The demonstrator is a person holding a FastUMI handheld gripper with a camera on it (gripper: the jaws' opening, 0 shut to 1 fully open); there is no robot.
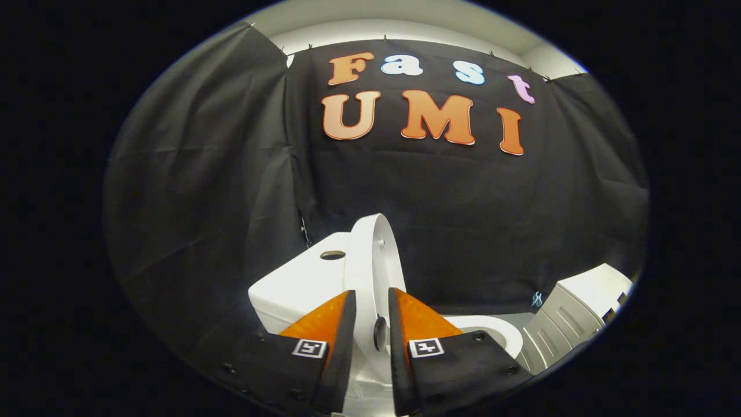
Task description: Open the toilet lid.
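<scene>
Gripper view, gripper (371, 307) clamping upright lid (373, 255)

Light falls from above: the pale strip of ceiling over the black cloth wall (463, 220) glows brightest. The white toilet lid (373, 260) is evenly lit and sharp, with slight glare on the tank (301, 284) beside it. The cloth soaks up light, its folds faintly visible. Fisheye distortion bends straight lines far from the lid. The tongs (372, 301), astride the lid's edge, lie in shadow lower down.
</scene>
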